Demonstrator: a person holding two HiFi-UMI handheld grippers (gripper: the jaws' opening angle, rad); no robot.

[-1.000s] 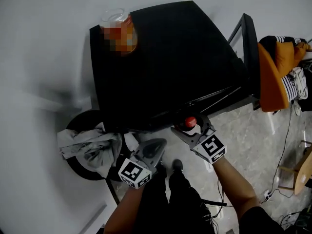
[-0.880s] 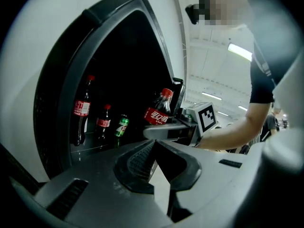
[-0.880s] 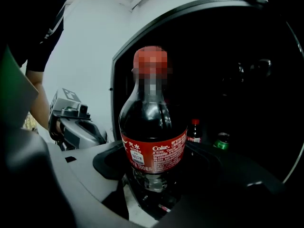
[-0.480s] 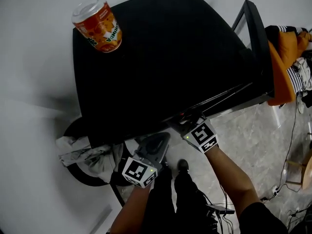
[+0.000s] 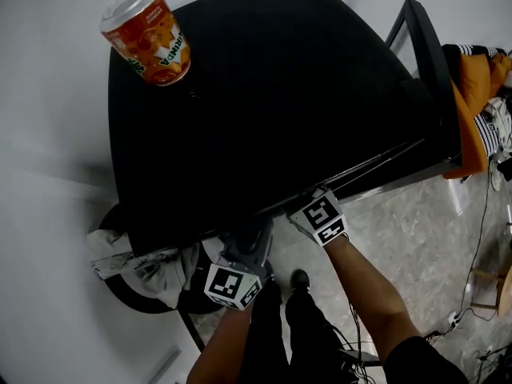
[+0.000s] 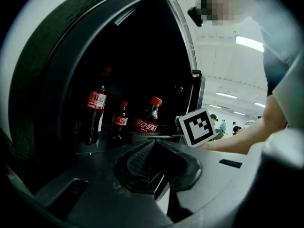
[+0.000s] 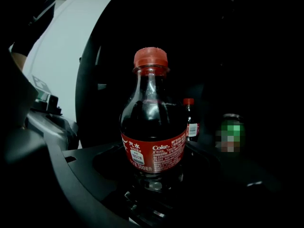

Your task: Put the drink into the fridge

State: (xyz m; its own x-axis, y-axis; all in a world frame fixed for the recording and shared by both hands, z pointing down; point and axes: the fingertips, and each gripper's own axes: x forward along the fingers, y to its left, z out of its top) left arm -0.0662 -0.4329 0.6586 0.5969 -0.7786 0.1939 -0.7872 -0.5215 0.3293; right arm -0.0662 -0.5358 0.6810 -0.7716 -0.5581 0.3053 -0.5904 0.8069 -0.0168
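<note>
In the dark fridge [image 7: 247,56], the right gripper [image 7: 152,194] clamps a bottle [image 7: 152,127], best lowered upright clear of the back bottle [image 7: 191,120] at 1 o'clock; the left gripper [image 6: 153,167], jaws together, is empty.

A white wall [image 5: 48,134] fills the left and top of the head view, and a grey marbled floor [image 5: 416,230] with thin cables [image 5: 458,316] spreads to the right. An orange cloth [image 5: 472,102] lies at the right edge, and a black bin [image 5: 132,294] with a grey bag [image 5: 140,258] stands by the wall. Strip lights [image 6: 248,42] glow on a white ceiling [image 6: 223,75].
</note>
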